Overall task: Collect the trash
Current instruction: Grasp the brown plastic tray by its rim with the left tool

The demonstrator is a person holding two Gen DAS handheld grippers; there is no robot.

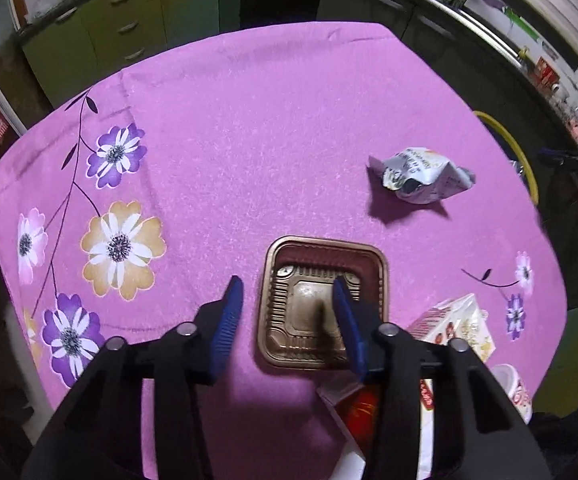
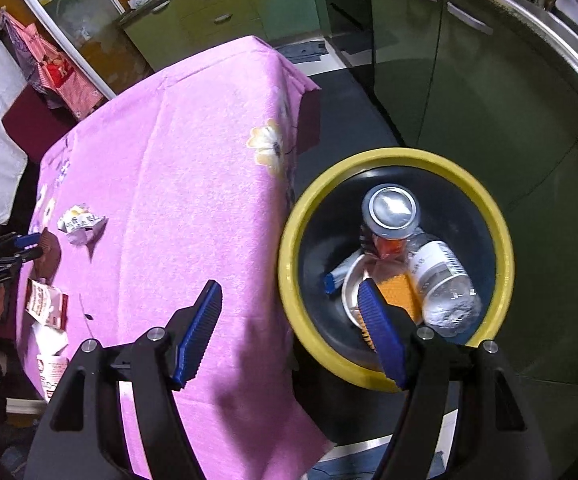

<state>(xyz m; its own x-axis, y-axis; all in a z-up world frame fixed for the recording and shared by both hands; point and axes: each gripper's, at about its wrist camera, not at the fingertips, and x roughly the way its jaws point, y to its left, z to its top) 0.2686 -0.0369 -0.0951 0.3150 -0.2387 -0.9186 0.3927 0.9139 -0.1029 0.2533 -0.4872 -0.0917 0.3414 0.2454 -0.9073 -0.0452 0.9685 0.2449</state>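
A desk (image 1: 249, 128) under a pink flowered cloth is carrying the leftover trash, and a yellow-rimmed bin (image 2: 289, 240) is standing on the floor just off its right edge, already holding a can (image 2: 391, 210), a clear bottle (image 2: 447, 284) and other scraps. The right gripper (image 2: 289, 330) is hanging over the gap between desk edge and bin, its fingers spread wide and holding nothing. The left gripper (image 1: 289, 314) is pointing down at a brown plastic tray (image 1: 323, 304) lying flat near the desk's near edge; its fingers are standing partly open, one over the tray's middle and one on the cloth just outside the tray's left rim, not pressing on it. A crumpled wrapper (image 1: 423, 176) is lying toward the right edge, and a small carton (image 1: 459, 328) near the near right corner. To take the tray well, the left fingers would probably need to straddle that left rim squarely and pinch the thin wall, since the flimsy plastic could buckle or slide away.
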